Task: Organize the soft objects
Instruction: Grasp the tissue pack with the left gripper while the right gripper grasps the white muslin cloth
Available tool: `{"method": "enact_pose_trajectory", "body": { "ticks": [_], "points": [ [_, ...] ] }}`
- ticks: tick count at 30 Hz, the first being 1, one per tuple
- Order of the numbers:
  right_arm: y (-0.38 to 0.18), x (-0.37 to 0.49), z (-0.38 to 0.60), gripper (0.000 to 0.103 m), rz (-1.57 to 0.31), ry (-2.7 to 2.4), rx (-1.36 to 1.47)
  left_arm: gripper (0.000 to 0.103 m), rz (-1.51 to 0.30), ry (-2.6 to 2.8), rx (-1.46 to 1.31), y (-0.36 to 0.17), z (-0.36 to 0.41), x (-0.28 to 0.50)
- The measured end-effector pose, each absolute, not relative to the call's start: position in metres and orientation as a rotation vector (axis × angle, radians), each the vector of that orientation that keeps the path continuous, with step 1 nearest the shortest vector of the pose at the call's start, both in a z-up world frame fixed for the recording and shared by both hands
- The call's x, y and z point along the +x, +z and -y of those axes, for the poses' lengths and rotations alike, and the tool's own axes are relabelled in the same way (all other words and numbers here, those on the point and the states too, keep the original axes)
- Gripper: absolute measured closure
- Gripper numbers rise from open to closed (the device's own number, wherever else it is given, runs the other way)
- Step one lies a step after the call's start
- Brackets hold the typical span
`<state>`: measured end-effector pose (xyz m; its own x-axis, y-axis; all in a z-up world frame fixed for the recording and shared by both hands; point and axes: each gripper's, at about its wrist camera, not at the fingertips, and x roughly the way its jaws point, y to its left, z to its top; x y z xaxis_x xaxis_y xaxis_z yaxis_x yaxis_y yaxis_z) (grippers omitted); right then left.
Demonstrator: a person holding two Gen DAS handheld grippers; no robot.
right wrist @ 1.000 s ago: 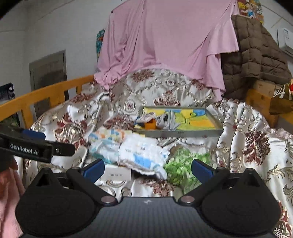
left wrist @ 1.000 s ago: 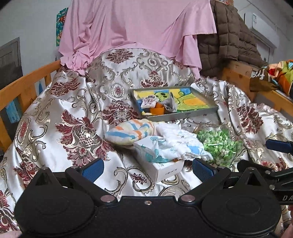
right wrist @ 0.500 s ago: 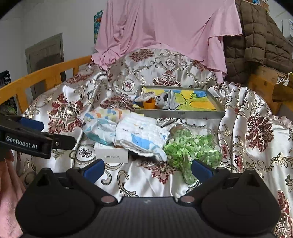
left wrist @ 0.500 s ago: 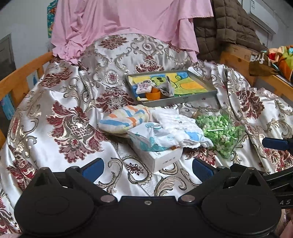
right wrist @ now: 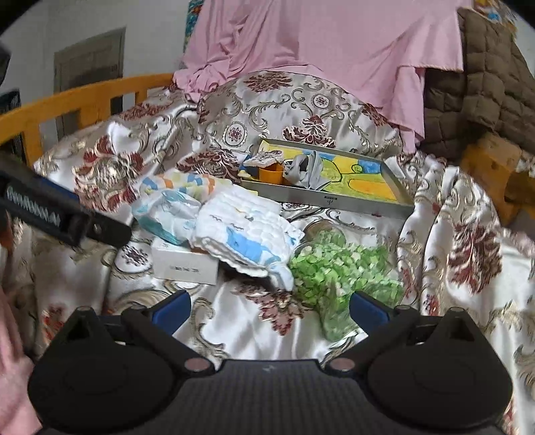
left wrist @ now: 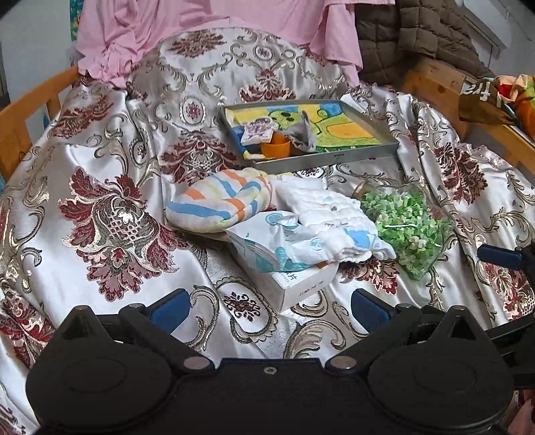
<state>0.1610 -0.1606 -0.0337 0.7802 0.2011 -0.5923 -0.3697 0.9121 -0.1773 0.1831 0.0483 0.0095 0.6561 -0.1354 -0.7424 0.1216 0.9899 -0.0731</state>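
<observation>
A striped orange-and-blue cloth (left wrist: 220,204) lies on the brocade cover beside a white quilted cloth (left wrist: 337,217) and a crumpled white-and-teal pack (left wrist: 267,241), which rest on a white box (left wrist: 294,284). The same quilted cloth (right wrist: 244,234) and box (right wrist: 184,264) show in the right wrist view. A clear container of green bits (left wrist: 408,227) sits to their right. Behind stands a grey tray (left wrist: 334,157) holding an orange cup (left wrist: 276,147) and a grey cloth (left wrist: 302,134). My left gripper (left wrist: 269,306) is open, just short of the box. My right gripper (right wrist: 269,306) is open near the green container (right wrist: 334,274).
A pink sheet (left wrist: 214,30) and a brown quilted blanket (left wrist: 418,36) drape over the back. Wooden rails (right wrist: 83,100) run along the left side. A wooden shelf with colourful items (left wrist: 485,97) is at the right. The brocade cover (left wrist: 110,217) is rumpled and slopes down at the edges.
Both grippers have moved forward and tilted down toward the pile; the cloths, box and green container now appear larger and closer. Nothing was taken hold of.
</observation>
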Motion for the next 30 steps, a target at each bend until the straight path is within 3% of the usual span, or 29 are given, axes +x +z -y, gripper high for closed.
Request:
{"method": "enact_pose_trajectory", "body": {
  "ticks": [9,30],
  "points": [
    [-0.047,0.19,0.151,0.0,-0.543,0.386,-0.405,0.001,-0.858,-0.161,-0.049,0.003,-0.063,0.222],
    [-0.068,0.271,0.127,0.001,-0.623,0.561,-0.204,0.005,-0.999,-0.258,-0.353,-0.034,-0.083,0.293]
  ]
}}
